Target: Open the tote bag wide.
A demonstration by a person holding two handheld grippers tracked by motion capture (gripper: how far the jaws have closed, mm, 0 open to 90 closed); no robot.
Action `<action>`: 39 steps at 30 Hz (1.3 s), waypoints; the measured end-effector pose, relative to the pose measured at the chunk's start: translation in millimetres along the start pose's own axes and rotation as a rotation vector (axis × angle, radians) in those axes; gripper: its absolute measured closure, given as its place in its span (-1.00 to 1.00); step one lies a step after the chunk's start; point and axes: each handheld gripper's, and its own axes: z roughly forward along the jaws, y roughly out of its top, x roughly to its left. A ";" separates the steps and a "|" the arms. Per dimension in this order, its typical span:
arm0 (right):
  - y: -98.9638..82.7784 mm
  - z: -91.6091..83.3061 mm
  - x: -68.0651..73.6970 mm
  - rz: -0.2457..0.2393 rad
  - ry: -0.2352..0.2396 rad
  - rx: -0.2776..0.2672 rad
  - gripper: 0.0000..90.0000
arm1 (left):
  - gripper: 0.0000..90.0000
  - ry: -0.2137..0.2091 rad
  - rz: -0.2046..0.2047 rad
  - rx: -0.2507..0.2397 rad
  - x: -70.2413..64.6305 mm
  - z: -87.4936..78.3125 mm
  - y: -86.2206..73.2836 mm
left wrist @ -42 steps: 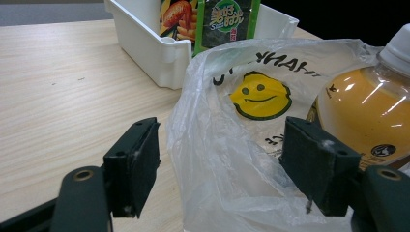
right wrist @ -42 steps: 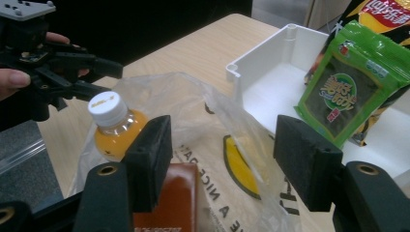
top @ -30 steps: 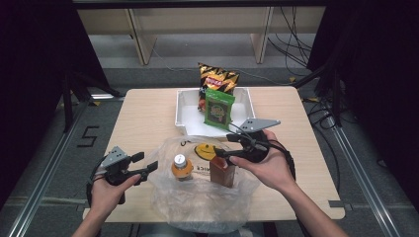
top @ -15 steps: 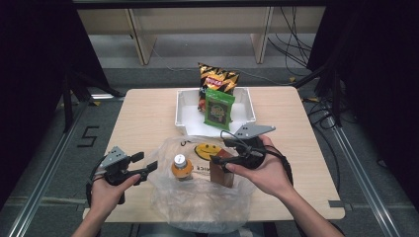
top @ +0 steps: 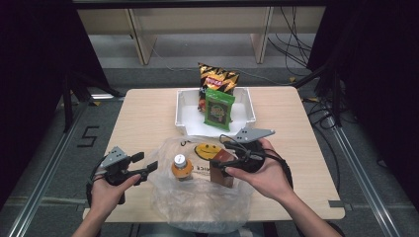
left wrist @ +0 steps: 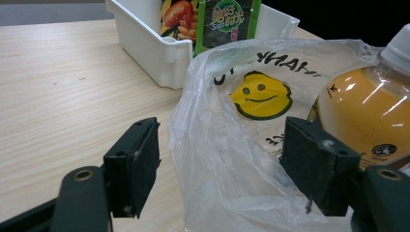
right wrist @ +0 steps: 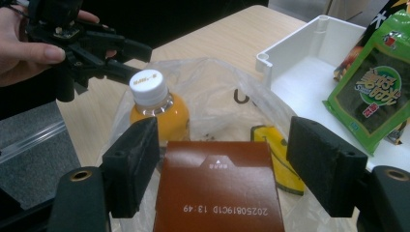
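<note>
Brown cardboard box [right wrist: 218, 188] with a printed date code on its top stands upright inside a clear thin plastic bag with a yellow smiley face [top: 197, 197], which lies spread on the near half of the pale wooden tabletop [top: 143, 113]. In the right gripper view the box sits between the two black jaws of the right tongs [right wrist: 222, 164], with a visible gap on each side; the jaws have just been opening and now stand wide, their pads off the cardboard. In the high view the right tongs [top: 225, 163] hover just over the box [top: 221, 170], held by the person's right hand [top: 262, 173]. Just beside the box, on its left in the high view, a small bottle of orange drink with a white cap [top: 181, 167] stands upright in the same bag. The left tongs [top: 148, 170] are held low at the bag's left edge by the left hand [top: 111, 190]; in the left gripper view their jaws stand wide apart with a fold of the bag's plastic [left wrist: 222, 159] between them, nearer one pad than the other, and whether that pad touches the film cannot be told. Behind the bag, near the middle of the tabletop, a white rectangular plastic bin [top: 185, 111] holds a green seaweed snack packet [top: 219, 108] standing upright and a dark orange chip bag [top: 217, 78] leaning behind it.
</note>
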 end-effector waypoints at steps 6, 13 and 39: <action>-4.3 3.5 2.7 0.015 -0.004 0.030 -0.39 | -0.35 -0.001 0.001 0.002 0.1 0.1 -0.2; -11.8 10.6 2.4 -0.008 -0.003 0.049 -0.39 | -0.35 -0.002 0.002 0.003 0.1 0.3 -0.5; -20.7 11.0 -1.2 -0.002 -0.033 0.040 -0.16 | -0.35 -0.005 0.003 0.012 -0.9 2.9 -1.9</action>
